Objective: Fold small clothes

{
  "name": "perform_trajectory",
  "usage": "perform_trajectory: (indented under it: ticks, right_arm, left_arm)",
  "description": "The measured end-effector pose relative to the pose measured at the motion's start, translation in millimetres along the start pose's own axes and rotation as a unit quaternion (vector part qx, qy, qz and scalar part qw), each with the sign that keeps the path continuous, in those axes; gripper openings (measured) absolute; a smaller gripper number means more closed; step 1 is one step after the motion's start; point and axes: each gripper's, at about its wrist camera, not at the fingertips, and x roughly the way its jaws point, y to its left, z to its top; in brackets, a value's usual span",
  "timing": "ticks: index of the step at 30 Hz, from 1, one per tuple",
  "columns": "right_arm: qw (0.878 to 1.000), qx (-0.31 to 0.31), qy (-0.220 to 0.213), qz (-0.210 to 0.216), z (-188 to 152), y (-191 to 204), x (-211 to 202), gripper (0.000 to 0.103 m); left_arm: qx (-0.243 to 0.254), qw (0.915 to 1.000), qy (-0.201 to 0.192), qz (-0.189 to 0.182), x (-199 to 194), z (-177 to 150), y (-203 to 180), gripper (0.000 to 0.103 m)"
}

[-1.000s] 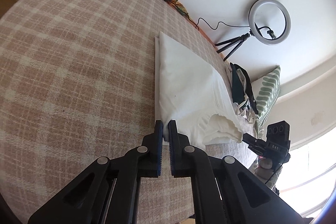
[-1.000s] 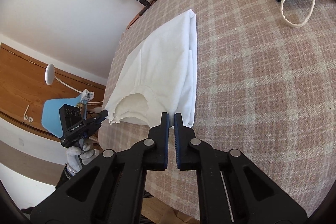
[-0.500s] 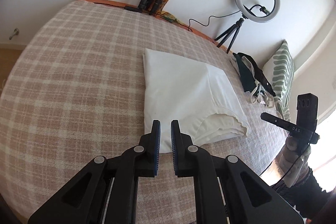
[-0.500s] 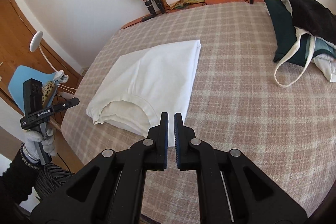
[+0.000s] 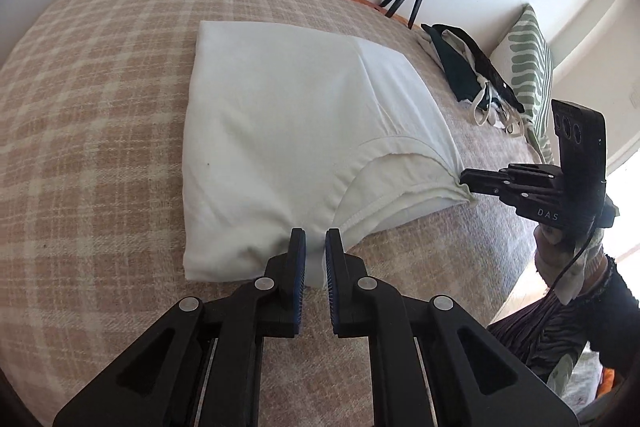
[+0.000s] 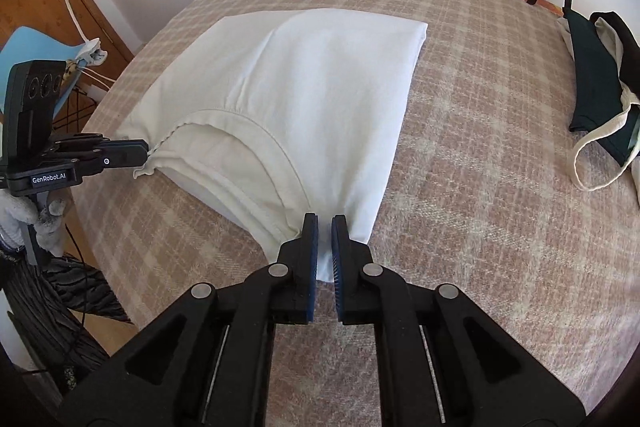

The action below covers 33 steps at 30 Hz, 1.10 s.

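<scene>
Now my left gripper (image 5: 315, 247) and right gripper (image 6: 324, 233) each pinch a near corner of the white shirt (image 5: 288, 131) on the bed (image 5: 100, 107). I should carry both evenly toward its far edge.

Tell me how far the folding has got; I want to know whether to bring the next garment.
Done: the white shirt already lies doubled on the plaid blanket. In hand: the left tongs and right tongs each pinch a near corner at the neckline end. Left: probably another fold, and the dark pile waits untouched.
</scene>
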Motion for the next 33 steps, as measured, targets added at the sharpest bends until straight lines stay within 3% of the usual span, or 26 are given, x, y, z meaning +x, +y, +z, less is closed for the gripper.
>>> perform_trajectory:
  ticks: [3,8,15,19,23,25,26,28,29,30,33]
  right_arm:
    - [0.999,-0.012,-0.032,0.011,12,5,-16,0.007]
    - [0.996,-0.027,-0.076,0.03,69,33,-15,0.007]
    - [0.998,-0.009,-0.053,0.027,127,42,45,0.007]
    - [0.999,0.013,-0.023,0.028,128,27,75,0.007]
    - [0.998,0.025,-0.015,0.058,126,19,72,0.009]
    - [0.996,0.026,-0.03,0.074,127,17,58,0.01]
    - [0.996,0.028,-0.04,0.072,129,15,53,0.011]
    - [0.996,0.047,-0.058,0.052,134,5,45,0.023]
    - [0.995,0.062,-0.064,0.05,136,-4,44,0.035]
    - [0.993,0.081,-0.067,0.048,138,-13,44,0.04]
    - [0.989,0.123,-0.057,0.058,139,-38,52,0.04]
  left_arm:
    - [-0.025,0.9991,-0.027,-0.022,-15,4,0,0.008]
    - [-0.012,0.9976,-0.067,0.008,-26,20,-8,0.009]
    - [-0.054,0.9967,-0.056,0.024,-23,18,15,0.011]
    - [-0.079,0.9961,-0.037,0.011,-18,12,29,0.029]
    - [-0.07,0.9972,-0.024,0.011,-15,6,29,0.029]
    - [-0.068,0.9973,-0.027,0.005,-20,6,26,0.03]
    - [-0.067,0.9972,-0.032,0.004,-24,5,25,0.03]
    - [-0.065,0.9971,-0.039,0.009,-28,5,24,0.03]
    - [-0.07,0.9965,-0.043,0.011,-30,6,26,0.03]
    - [-0.077,0.996,-0.044,0.007,-30,7,29,0.03]
    - [-0.094,0.9945,-0.047,0.006,-34,8,37,0.03]
